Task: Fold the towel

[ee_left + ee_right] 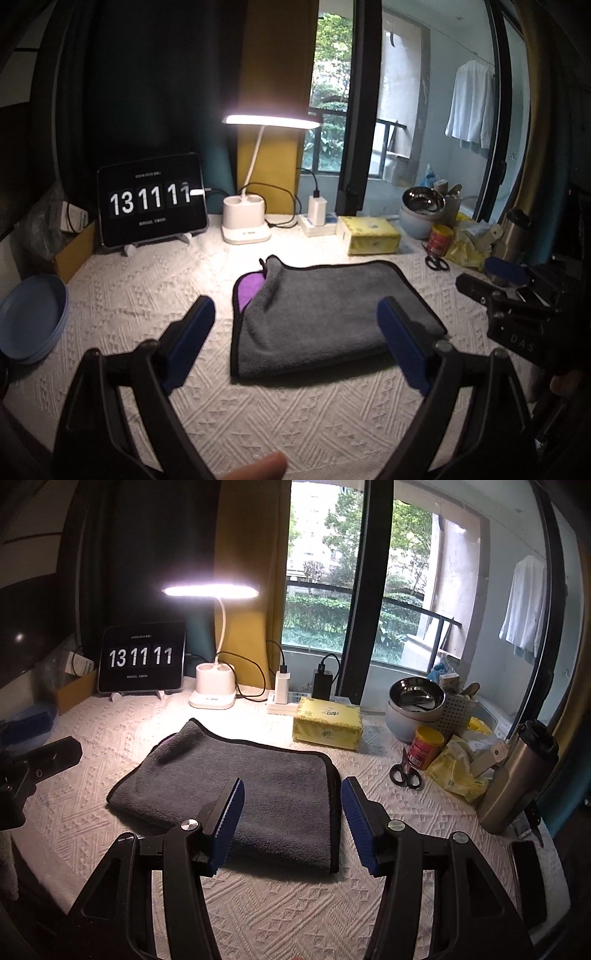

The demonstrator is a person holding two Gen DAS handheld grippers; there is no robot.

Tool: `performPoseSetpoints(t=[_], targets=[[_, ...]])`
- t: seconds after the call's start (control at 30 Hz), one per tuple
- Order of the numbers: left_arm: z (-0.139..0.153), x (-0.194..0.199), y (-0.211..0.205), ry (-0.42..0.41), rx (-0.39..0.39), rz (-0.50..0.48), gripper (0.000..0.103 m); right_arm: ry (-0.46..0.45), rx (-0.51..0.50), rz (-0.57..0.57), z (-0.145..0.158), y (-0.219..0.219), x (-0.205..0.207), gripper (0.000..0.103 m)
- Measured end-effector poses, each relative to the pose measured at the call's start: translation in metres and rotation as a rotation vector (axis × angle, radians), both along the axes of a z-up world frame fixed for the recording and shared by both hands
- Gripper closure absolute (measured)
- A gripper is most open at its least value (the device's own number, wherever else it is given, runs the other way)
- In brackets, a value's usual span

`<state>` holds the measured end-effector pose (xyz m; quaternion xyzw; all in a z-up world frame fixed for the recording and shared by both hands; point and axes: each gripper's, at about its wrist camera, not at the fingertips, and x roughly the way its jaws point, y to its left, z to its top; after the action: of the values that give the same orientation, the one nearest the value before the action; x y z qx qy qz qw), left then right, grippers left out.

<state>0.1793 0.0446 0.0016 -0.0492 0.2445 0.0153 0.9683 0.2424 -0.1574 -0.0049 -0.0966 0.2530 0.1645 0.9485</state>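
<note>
Folded grey microfibre towel (325,314) before the desk lamp (247,218); left gripper (295,332) and right gripper (291,812) wide open, empty; pinch matched corners, align edges.

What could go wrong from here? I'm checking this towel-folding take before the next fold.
The gray towel is already folded once, and its far-left corner has flipped to show purple, so the next fold may come out uneven. Both the left gripper and right gripper are open and empty; scissors lie close to the towel's right edge.
</note>
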Motion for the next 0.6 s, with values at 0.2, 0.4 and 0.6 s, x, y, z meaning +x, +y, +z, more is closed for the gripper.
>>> performPoseSetpoints(t=[0.2, 0.4, 0.6], targets=[[0.003, -0.018, -0.007, -0.032, 0.035, 0.004, 0.013, -0.028, 0.009, 0.004, 0.008, -0.002, -0.021, 0.045], [0.009, -0.038, -0.011, -0.076, 0.046, 0.008, 0.013, -0.064, 0.025, 0.005, 0.018, -0.006, -0.045, 0.045], [0.013, -0.056, -0.015, -0.102, 0.076, 0.022, 0.012, -0.116, 0.045, 0.013, 0.031, -0.008, -0.071, 0.045]])
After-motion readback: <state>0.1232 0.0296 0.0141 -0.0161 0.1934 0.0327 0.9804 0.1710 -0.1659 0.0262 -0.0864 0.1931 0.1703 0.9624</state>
